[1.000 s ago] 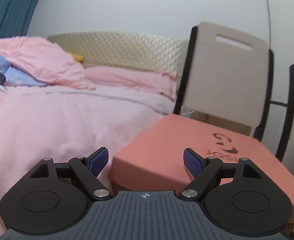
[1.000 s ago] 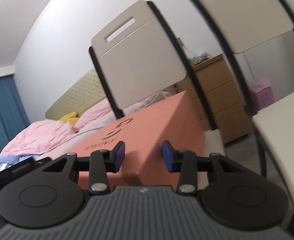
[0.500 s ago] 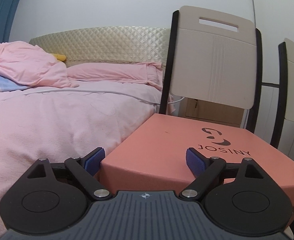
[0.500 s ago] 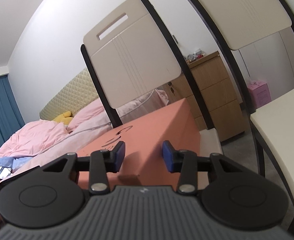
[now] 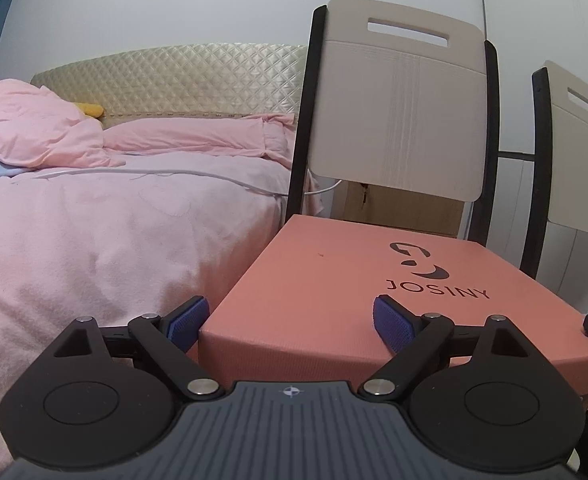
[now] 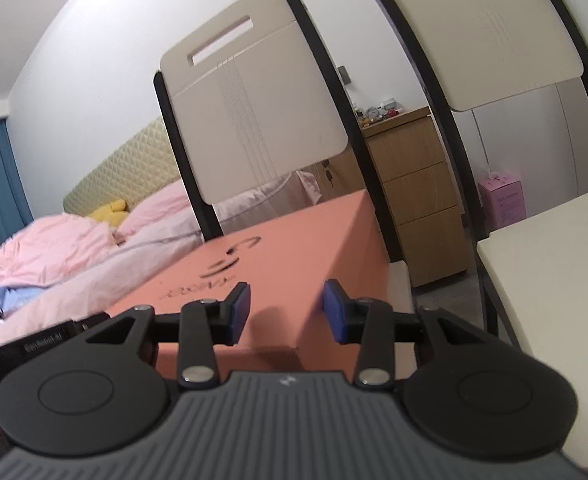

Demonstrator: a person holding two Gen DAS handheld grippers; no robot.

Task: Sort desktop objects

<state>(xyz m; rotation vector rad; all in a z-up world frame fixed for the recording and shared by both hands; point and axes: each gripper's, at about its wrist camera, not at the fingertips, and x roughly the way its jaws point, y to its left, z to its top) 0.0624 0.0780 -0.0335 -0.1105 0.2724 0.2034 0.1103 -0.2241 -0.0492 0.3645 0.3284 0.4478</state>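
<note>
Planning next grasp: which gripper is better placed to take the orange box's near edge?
Left, probably. The left gripper is open wide, straddling the orange box's near corner; the right gripper is open narrower, at its other corner.

Left gripper (image 5: 290,320) now sits closer to the salmon JOSINY box (image 5: 373,280); near edge fills more of the left wrist view, with the left pad beside the box's near-left corner. Right gripper (image 6: 286,308) is lower and nearer, its view tilts less, and the wooden dresser (image 6: 413,196) shows more.
</note>
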